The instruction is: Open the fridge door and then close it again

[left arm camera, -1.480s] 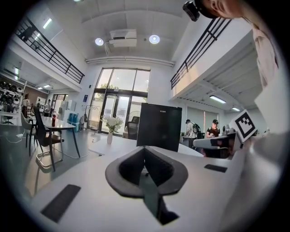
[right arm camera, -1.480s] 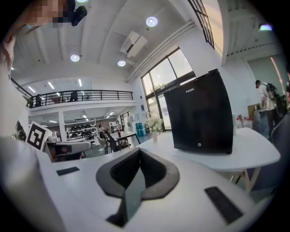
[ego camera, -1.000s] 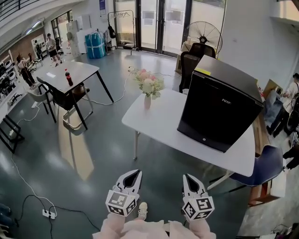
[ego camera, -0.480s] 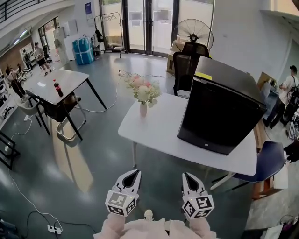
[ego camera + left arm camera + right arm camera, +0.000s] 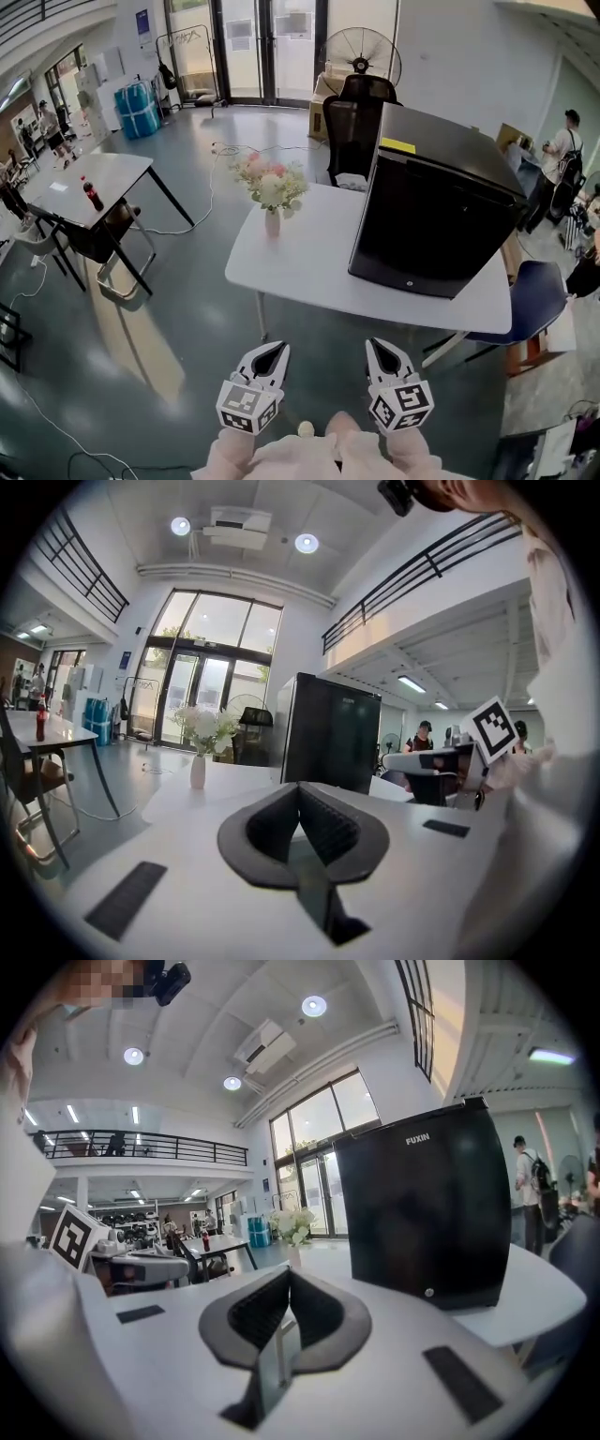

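A small black fridge (image 5: 439,208) stands on a white table (image 5: 300,262), its door shut and facing me. It also shows in the left gripper view, fridge (image 5: 328,731), and in the right gripper view, fridge (image 5: 427,1213). My left gripper (image 5: 275,349) and right gripper (image 5: 379,347) hang side by side over the floor, short of the table's near edge. Both are shut with nothing between their fingers, and neither touches the fridge.
A vase of flowers (image 5: 271,192) stands on the table left of the fridge. A black office chair (image 5: 354,122) and a fan (image 5: 362,58) are behind it, a blue chair (image 5: 527,309) at its right. Another table with a red bottle (image 5: 91,192) stands left. People stand at the room's edges.
The table and fridge have drawn nearer and shifted left in the head view as I came forward. Both grippers stayed shut and side by side.
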Demonstrator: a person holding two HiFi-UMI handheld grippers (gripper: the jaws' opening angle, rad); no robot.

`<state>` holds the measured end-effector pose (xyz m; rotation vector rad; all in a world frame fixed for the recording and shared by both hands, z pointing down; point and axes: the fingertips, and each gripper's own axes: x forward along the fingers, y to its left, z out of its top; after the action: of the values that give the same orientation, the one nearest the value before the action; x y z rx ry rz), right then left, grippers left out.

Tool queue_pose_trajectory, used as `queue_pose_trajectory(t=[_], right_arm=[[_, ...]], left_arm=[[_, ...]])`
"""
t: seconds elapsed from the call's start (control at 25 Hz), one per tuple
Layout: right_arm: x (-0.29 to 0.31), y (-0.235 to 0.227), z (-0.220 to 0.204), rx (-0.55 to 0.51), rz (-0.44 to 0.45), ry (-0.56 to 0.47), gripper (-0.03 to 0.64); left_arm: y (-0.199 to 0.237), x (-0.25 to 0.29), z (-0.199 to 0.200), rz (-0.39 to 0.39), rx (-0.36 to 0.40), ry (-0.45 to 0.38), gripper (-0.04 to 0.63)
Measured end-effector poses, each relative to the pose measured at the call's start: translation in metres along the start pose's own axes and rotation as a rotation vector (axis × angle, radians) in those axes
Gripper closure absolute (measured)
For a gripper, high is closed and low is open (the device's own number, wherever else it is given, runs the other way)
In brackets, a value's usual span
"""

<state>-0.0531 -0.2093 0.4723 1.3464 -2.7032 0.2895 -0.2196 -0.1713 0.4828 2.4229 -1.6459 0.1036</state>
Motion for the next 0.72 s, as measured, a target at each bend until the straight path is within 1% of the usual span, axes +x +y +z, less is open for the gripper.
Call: queue_pose_trajectory(t=[0.16,0.28,0.56,0.72], right_arm=[[0.001,-0.006,0.009,-0.041,-0.036,0.017,0.604],[0.004,-0.010,0.026,-0.077,-0.047,0.009,0.604],[0.017,-0.030,0.071,-0.169,-0.068,-0.038,0.604],[0.029,-0.056,0.090,-0.242,-0.113,-0.039,0.604]], left_arm=[[-0.004,0.012,0.008,-0.061,-0.006,-0.001,0.584],[-0.008,0.023,0.017,-0.101,-0.003,-0.012,0.584],[-0.006,0.058,0.042,-0.154,0.018,-0.049,0.584],[0.000,0.088,0.061,-0.171,0.011,-0.067,0.584]])
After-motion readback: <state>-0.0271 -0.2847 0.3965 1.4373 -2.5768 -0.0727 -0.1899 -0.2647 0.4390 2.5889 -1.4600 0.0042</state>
